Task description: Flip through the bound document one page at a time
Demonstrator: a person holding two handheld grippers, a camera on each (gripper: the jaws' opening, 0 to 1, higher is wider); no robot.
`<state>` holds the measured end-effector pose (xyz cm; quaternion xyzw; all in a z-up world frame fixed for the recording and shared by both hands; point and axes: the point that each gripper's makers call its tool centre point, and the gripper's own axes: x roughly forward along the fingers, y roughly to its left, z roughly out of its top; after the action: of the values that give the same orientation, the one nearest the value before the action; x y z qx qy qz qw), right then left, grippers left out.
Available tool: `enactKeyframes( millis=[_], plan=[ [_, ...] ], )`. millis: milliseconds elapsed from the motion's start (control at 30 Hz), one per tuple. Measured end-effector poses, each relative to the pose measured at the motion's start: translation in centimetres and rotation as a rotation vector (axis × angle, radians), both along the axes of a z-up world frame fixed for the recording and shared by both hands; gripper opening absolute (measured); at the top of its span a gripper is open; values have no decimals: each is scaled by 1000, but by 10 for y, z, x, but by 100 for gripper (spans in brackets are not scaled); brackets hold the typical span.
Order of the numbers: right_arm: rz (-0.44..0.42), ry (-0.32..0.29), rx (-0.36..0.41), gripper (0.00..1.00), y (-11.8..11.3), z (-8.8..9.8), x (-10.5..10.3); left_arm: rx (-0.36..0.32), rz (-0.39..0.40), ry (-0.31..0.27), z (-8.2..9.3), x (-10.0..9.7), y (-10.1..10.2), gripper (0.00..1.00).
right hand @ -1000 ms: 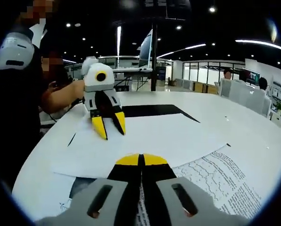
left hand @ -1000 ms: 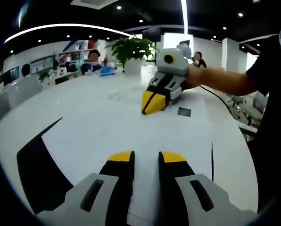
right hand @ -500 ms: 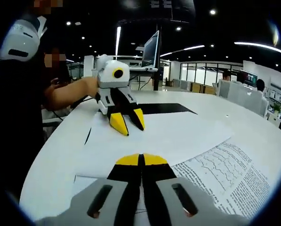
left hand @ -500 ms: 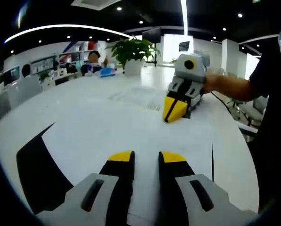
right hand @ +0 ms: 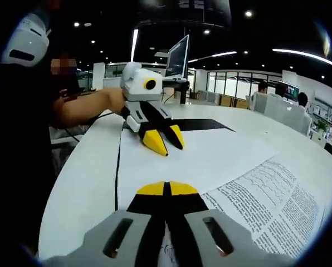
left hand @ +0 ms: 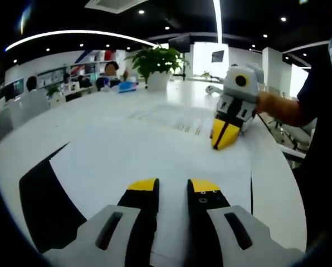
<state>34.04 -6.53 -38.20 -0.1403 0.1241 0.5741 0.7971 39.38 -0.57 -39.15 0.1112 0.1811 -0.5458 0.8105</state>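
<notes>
Pinching a page [right hand: 210, 158], right gripper [right hand: 166, 189] clenched; left gripper [left hand: 173, 184] parted; plant [left hand: 155, 60] beyond.

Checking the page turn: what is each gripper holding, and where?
The right gripper has its jaws shut on an edge of the turned page. The left gripper is open, holding nothing.

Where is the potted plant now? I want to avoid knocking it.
In the left gripper view, the potted plant stands at the table's far edge, beyond the printed page.
</notes>
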Motion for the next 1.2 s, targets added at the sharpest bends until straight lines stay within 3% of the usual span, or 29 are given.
enactKeyframes(
  millis=[433,700,1067,1200],
  plan=[
    [33,-9,-18,2,-3,-2,-26,-17,2,-12,0,0,-1,23],
    [24,-21,-23,2,-4,-2,-29,64,3,-33,1,-5,-4,20],
    [16,29,-15,2,-5,-3,-32,51,29,-31,1,-7,-3,18],
    [24,-21,-47,2,-4,-2,-33,27,54,-11,1,-8,-1,21]
  ],
)
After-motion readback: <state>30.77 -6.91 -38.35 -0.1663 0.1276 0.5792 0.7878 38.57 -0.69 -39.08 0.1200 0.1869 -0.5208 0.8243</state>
